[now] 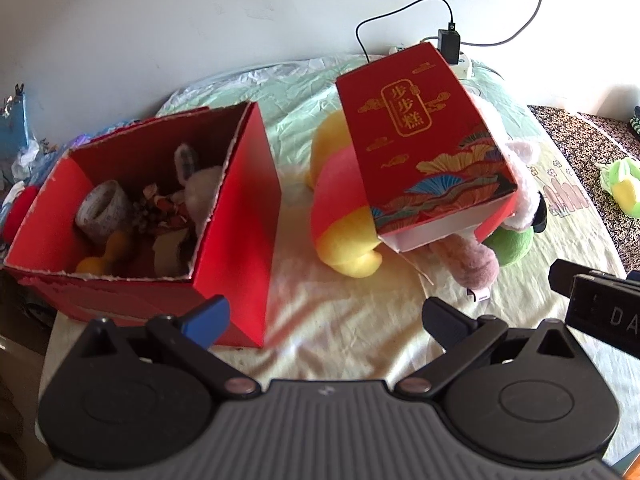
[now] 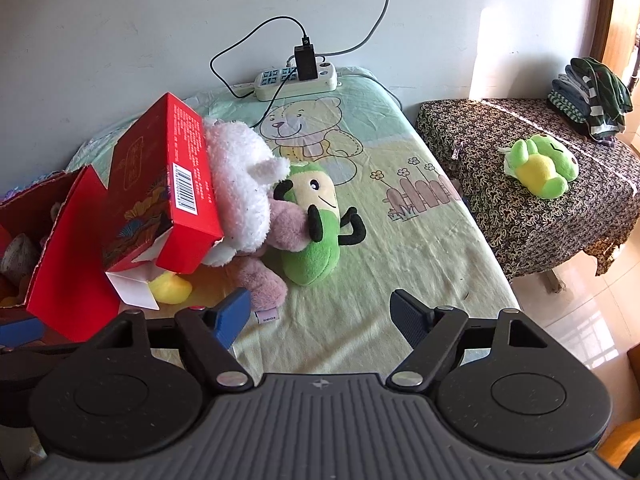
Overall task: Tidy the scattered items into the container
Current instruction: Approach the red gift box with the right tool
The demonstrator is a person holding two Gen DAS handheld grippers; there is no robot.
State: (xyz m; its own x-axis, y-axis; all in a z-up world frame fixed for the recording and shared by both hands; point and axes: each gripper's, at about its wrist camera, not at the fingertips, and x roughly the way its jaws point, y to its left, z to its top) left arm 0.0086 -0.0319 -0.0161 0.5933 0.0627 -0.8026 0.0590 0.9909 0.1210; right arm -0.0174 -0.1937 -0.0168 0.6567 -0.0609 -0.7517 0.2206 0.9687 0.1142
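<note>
An open red container [image 1: 236, 216] [image 2: 68, 264] stands at the left of the table, holding a tape roll [image 1: 102, 208], a small plush and other bits. A red gift box [image 1: 424, 140] [image 2: 168, 184] lies tilted on a pile of plush toys: a yellow and red one [image 1: 340, 208], a white and pink one [image 2: 244, 192] and a green one [image 2: 316, 232]. My left gripper [image 1: 324, 316] is open, low over the cloth in front of the container and the pile. My right gripper [image 2: 320, 316] is open too, just short of the green toy, holding nothing.
A power strip [image 2: 296, 80] with a black charger and cables lies at the table's back edge. To the right stands a lower table with a patterned cloth [image 2: 540, 208], a green frog plush [image 2: 540, 168] and folded clothes [image 2: 588, 100]. Tiled floor shows at the right.
</note>
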